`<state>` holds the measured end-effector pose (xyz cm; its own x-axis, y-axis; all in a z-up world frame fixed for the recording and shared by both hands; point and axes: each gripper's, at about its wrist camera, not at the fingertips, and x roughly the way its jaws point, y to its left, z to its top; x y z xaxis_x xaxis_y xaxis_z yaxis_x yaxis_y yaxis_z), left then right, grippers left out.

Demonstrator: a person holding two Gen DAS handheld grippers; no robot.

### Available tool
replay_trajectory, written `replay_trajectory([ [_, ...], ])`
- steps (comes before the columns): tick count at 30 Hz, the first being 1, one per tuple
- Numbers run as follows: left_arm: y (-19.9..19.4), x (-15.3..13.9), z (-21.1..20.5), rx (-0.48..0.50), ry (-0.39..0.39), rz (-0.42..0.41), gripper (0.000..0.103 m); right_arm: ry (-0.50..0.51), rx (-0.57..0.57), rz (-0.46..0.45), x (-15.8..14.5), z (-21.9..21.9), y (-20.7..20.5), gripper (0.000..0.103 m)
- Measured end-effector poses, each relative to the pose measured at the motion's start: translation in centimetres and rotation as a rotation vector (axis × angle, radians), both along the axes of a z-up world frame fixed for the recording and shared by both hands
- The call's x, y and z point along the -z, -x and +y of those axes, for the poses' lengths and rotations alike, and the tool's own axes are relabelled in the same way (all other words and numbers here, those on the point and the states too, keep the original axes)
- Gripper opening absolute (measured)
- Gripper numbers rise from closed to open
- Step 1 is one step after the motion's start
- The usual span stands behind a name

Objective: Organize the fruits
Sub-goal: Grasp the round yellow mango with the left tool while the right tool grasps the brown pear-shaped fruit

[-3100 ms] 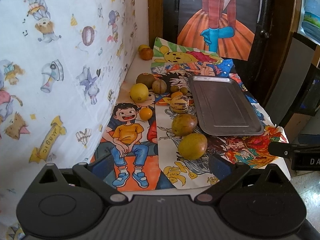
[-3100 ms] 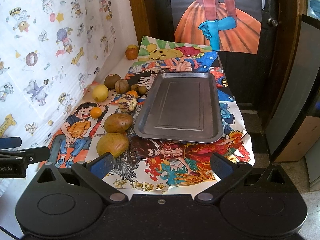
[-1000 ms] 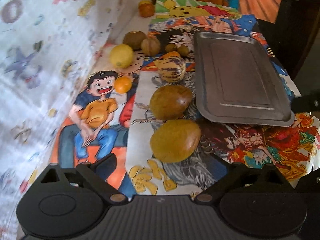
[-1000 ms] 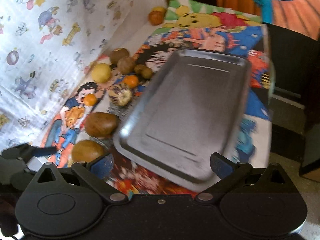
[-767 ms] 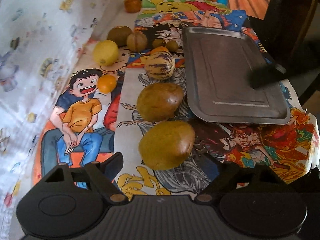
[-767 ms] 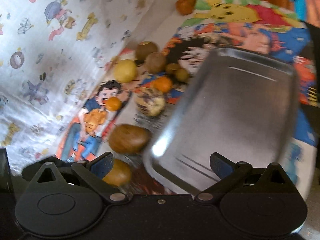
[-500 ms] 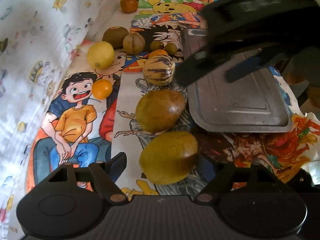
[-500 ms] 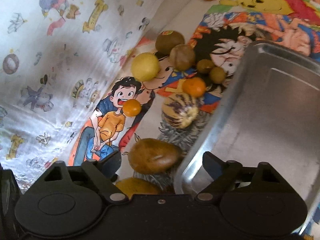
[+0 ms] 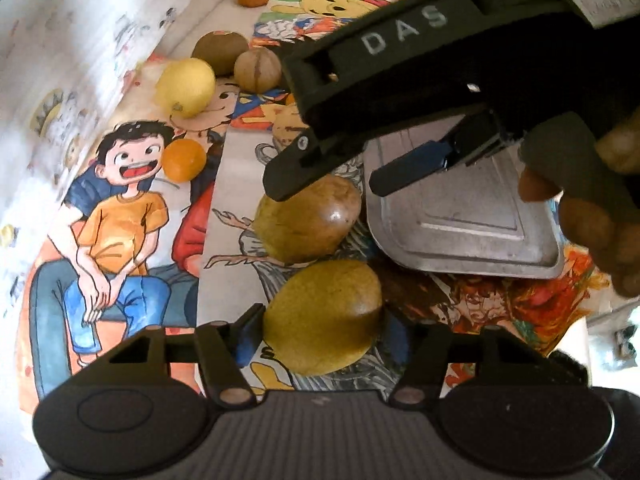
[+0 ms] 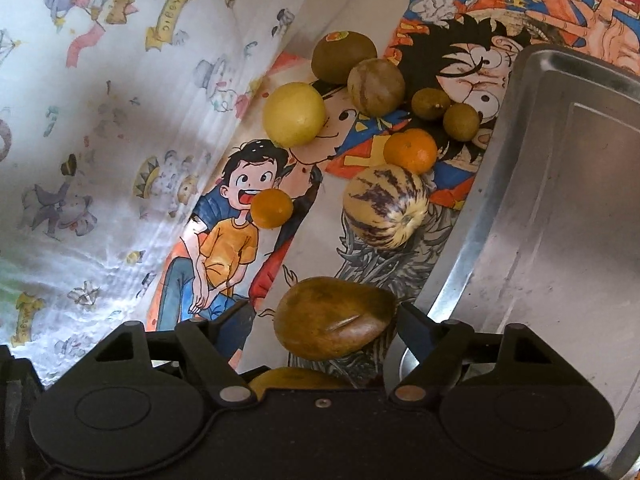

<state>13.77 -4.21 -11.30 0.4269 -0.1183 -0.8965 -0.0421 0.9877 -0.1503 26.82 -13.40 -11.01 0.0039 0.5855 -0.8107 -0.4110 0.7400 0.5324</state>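
Rectangular steel tray [image 10: 560,208] bare, zero fruit in yet. Left gripper [image 9: 320,336] jaws just closing around yellow-green oval fruit [image 9: 324,316] beside tray's near corner, contact unclear. Right gripper [image 10: 324,328] closing around brown oval fruit [image 10: 336,324] alongside tray, not clamped. Rest scattered left of tray.

We judge this a home: cartoon posters [image 10: 248,240] cover the counter, a children's-print sheet [image 10: 120,120] hangs beside it, and loose fruit [image 10: 294,114] lies about.
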Motion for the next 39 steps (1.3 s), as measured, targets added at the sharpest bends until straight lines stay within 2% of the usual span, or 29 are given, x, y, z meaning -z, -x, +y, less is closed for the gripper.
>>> replay_trajectory([
  [7,1.2,-0.5,2.6,-0.070,-0.007,0.024,0.065,0.035,0.026,-0.017,0.4,0.8,-0.1,0.082],
  [15,2.4,-1.0,6.6,-0.185,-0.026,0.051,0.066,0.140,-0.039,-0.110,0.3,2.9,0.7,0.082],
  [18,2.6,-1.2,7.8,-0.206,-0.025,0.057,0.066,0.188,-0.059,-0.116,0.9,3.4,1.0,0.076],
  [26,1.7,-1.1,8.5,-0.158,-0.044,0.051,0.066,0.207,-0.058,-0.145,1.2,4.1,1.8,0.076],
  [39,0.1,-1.0,9.7,-0.065,-0.005,0.027,0.065,0.114,0.070,-0.060,0.0,1.5,2.3,0.075],
])
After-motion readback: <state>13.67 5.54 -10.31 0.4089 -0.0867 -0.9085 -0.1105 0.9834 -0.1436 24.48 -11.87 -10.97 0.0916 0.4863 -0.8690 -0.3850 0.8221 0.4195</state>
